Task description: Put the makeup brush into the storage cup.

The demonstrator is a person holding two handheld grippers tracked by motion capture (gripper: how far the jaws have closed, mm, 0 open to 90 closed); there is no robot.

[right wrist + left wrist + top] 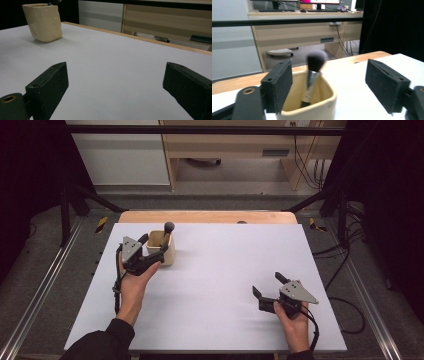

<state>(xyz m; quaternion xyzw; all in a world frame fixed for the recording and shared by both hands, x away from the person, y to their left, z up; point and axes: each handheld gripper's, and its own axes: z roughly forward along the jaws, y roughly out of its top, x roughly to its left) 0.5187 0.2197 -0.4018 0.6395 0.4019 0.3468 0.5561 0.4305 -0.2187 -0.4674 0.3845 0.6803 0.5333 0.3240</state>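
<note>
Left gripper [154, 246] at far left, jaws spread wide and holding nothing, just beside cream cup [161, 248], brush [167, 232] standing tilted inside cup, right gripper [269, 285] near right, jaws released, over bare table [220, 270]

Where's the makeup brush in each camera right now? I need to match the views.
High view: the makeup brush stands in the cream cup, upper left, just ahead of the left gripper.
Left gripper view: centre, leaning inside the cup.
Right gripper view: its tip pokes above the cup, top left.
Shared landmark: the cup.
</note>
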